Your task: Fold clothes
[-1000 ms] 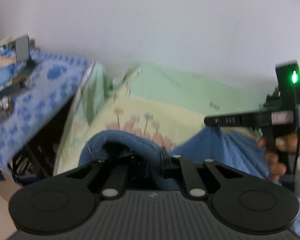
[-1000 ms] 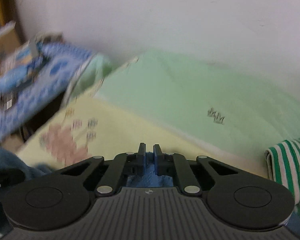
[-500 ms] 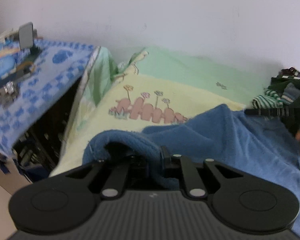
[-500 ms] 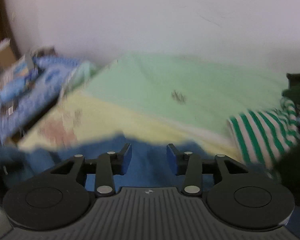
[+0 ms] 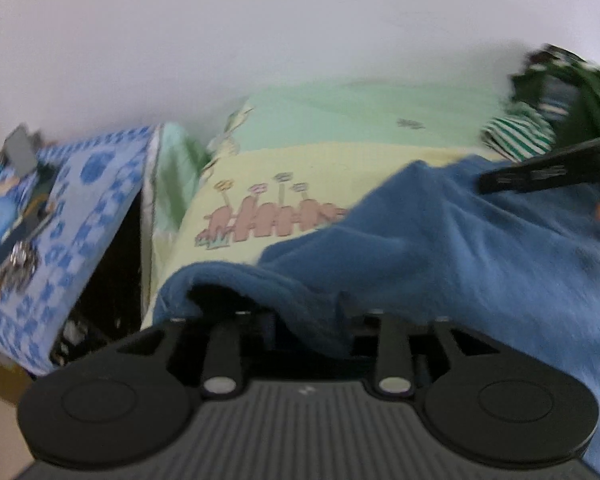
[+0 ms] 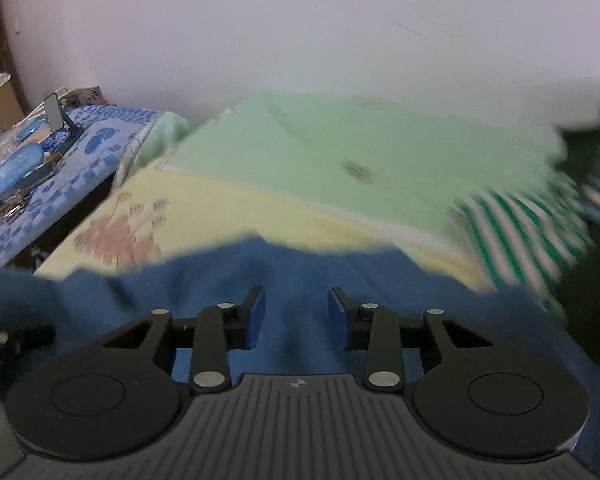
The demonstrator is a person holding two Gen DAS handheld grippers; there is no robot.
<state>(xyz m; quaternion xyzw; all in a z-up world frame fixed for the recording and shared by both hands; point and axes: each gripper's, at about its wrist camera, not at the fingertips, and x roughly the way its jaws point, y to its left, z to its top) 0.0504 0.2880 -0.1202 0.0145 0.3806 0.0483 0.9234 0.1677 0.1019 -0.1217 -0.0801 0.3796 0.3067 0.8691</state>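
Observation:
A blue fleece garment (image 5: 440,240) lies spread on the bed and drapes over my left gripper (image 5: 308,316). Its fingertips are hidden under the cloth. The left jaws are opening, their linkages stand well apart, and a fold of the fleece hangs loosely between them. My right gripper (image 6: 296,312) hovers low over the same blue garment (image 6: 300,272). Its blue pads (image 6: 256,316) are apart and closing, with cloth under them but nothing pinched. In the left wrist view the right gripper's black finger (image 5: 548,172) reaches in over the garment from the right.
The bed sheet (image 6: 340,168) is green at the back and yellow with a flower print in front. A green-and-white striped garment (image 6: 512,224) lies at the right on a dark pile. A side table (image 6: 88,160) under blue patterned cloth at the left holds a phone stand, a case and keys.
The right gripper let go of the blue cloth and opened, then swung to the right. The left jaws have spread apart. The garment has sunk onto the bed.

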